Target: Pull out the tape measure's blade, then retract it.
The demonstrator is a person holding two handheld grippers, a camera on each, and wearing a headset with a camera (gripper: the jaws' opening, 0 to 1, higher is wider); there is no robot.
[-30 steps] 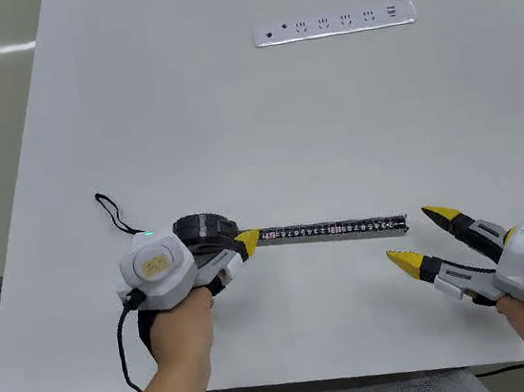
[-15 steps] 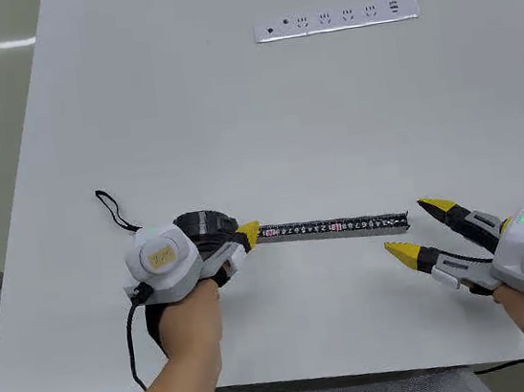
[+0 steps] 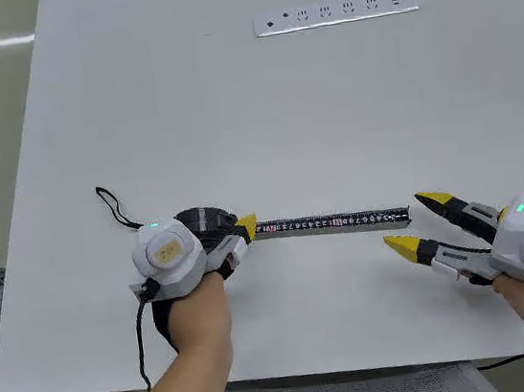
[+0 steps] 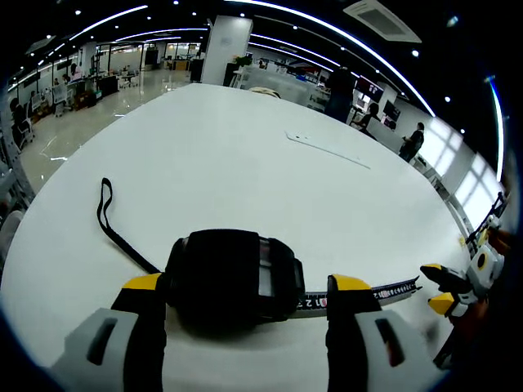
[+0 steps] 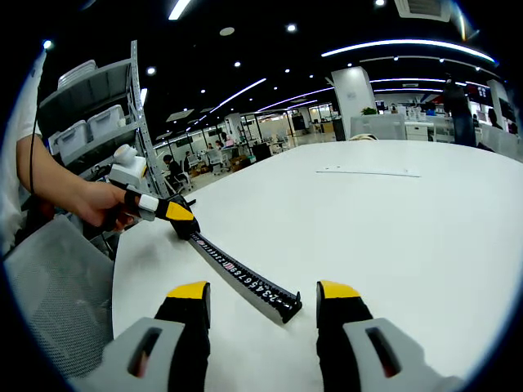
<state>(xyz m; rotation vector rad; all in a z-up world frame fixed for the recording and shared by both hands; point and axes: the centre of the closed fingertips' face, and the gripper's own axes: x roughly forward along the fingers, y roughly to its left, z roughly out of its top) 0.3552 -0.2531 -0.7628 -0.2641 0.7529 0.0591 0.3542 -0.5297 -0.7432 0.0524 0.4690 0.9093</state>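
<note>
Looking down in the head view, little has shifted over the last second. The tape measure lies close to the table's near edge, toward its left corner. The left gripper is closed on its case, and the blade reaches rightward at the same length as before. The right gripper hangs spread just off the blade's tip.

In the left gripper view the jaws hug the black case from both sides.

In the right gripper view the hook end lies free between the parted jaws. The pull-out looks done, and retraction has apparently not begun.
</note>
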